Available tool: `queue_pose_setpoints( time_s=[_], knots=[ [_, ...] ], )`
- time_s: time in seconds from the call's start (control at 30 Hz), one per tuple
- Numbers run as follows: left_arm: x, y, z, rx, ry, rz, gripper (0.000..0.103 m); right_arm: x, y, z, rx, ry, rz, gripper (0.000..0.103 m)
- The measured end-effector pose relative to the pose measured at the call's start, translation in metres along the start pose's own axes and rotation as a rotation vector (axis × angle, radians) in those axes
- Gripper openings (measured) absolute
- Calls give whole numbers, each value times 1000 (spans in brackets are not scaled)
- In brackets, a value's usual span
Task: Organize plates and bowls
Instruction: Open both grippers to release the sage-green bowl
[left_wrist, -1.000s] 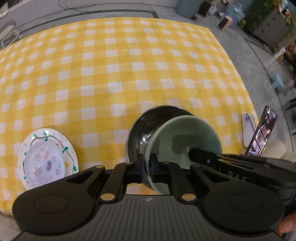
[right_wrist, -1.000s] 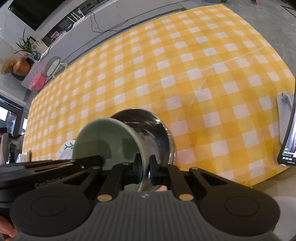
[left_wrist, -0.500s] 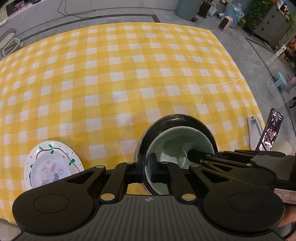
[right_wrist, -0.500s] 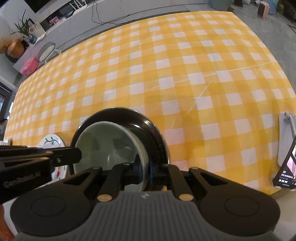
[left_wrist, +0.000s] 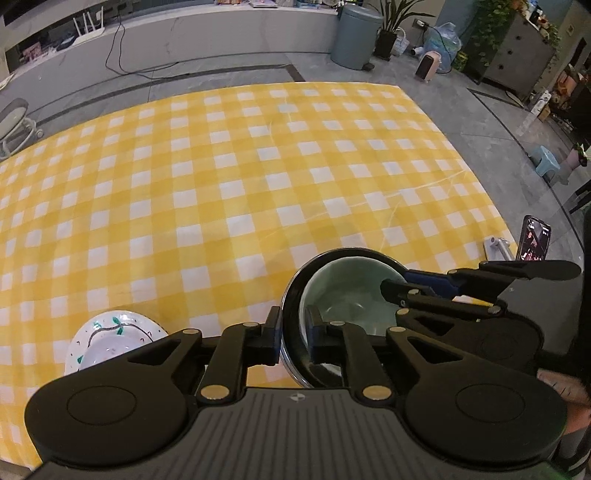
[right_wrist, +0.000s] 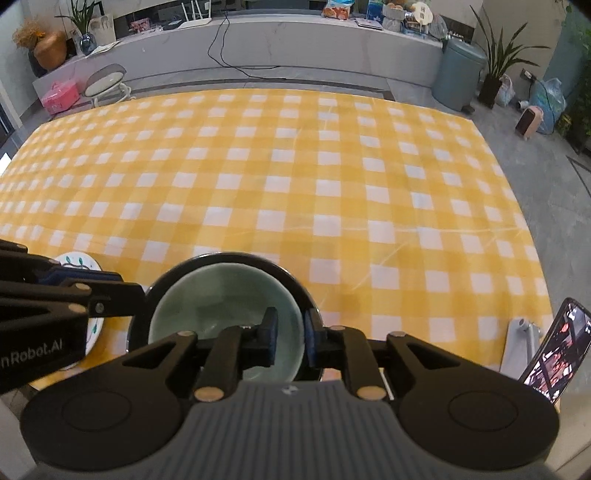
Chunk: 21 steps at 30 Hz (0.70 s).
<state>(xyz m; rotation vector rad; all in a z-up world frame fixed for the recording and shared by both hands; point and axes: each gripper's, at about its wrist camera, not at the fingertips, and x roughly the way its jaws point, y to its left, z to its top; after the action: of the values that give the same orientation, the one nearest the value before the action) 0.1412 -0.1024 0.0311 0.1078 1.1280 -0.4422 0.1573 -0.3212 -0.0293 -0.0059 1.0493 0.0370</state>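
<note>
Left wrist view, both grippers' jaws opening, pads straddling nested bowls' (left_wrist: 351, 295) rims.

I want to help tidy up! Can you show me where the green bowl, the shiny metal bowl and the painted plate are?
green bowl (right_wrist: 221, 295): right wrist view, on its pale inside wall.
metal bowl (left_wrist: 290, 314): left wrist view, on its dark left rim, around the green bowl.
painted plate (left_wrist: 110, 332): left wrist view, on its white decorated top.
</note>
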Motion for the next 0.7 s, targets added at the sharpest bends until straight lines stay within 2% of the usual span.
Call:
queue_pose_setpoints(
  time_s=[0.13,0.27,0.3,0.33,0.43,0.57,0.7],
  knots=[
    [0,1,-3,5,-19,1,25,-10,-3,1,11,-43,20,18],
    [-2,1,-6,8,-56,7,32,-25,-7,4,33,-119,73,34],
    [-3,2,-7,5,-68,5,38,-29,-9,4,43,-138,83,39],
    [-4,2,-9,-1,-84,1,46,-32,-11,4,55,-156,93,40],
    [-4,6,-15,-32,-130,-14,61,-33,-19,1,97,-193,112,45],
    [2,16,-27,-112,-160,-33,61,-20,-35,-6,195,-190,146,61],
    [10,30,-39,-276,-173,-87,63,2,-49,-14,291,-142,214,64]
  ],
)
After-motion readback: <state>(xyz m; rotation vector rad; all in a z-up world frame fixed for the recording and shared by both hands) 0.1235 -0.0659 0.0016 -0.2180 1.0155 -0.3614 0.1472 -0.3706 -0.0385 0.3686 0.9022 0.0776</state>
